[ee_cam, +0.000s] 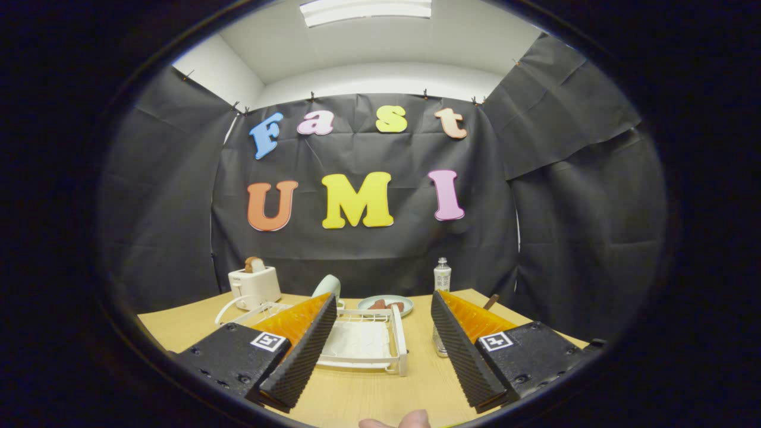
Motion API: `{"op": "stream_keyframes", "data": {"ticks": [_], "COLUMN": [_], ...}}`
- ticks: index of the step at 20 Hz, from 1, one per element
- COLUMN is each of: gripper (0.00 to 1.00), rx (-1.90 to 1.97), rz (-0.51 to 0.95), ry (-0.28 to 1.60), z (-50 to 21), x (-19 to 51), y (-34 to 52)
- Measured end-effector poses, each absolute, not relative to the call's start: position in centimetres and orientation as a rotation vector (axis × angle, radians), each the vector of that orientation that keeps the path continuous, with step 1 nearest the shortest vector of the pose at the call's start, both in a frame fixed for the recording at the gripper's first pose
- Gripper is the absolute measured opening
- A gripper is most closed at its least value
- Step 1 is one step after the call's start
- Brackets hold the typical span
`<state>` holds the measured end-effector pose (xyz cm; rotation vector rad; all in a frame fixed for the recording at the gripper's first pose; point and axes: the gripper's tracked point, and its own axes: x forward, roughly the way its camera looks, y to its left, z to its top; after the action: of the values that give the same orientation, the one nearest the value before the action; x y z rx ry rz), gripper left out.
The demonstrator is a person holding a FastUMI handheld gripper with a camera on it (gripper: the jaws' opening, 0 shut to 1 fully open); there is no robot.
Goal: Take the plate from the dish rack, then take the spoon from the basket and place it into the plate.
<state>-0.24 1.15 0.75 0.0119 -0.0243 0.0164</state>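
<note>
Two black ribbed fingers with orange backs spread wide apart, gripper gaping, nothing between the pads, nothing touched. Hovering above the pale wooden bench, pointing out toward the black cloth wall. Straight ahead through the gap: white wire dish rack with a white tray bottom, sitting flat on the bench, near corner poking between the fingertips. At the far left end of that rack, a pale mint-green round plate standing on edge, peeking just above the left finger's orange back. Beyond the rack, further back on the bench, a second light blue-green plate lying flat with reddish-brown pieces of food on it. Off to the left, past the rack, a white two-slot toaster with a slice of brown bread sticking up from the top. To the right of the flat plate, a small clear bottle with a white label and silver cap, upright near the wall. Just behind the right finger, a clear glass-like container mostly hidden by it, and a thin dark brown handle slanting up over the finger's orange back; cannot tell what that handle belongs to. Basket and spoon impossible to make out clearly. Down at the near edge, below the fingers, tips of a person's fingers just creeping in.
</note>
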Motion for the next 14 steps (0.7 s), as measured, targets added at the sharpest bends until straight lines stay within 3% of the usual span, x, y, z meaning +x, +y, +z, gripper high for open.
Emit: {"op": "stream_keyframes", "data": {"ticks": [14], "gripper": [1.00], "rx": [0.016], "rz": [0.026], "ry": [-0.029], "z": [3.6], "x": [1.3], "y": [2.1]}}
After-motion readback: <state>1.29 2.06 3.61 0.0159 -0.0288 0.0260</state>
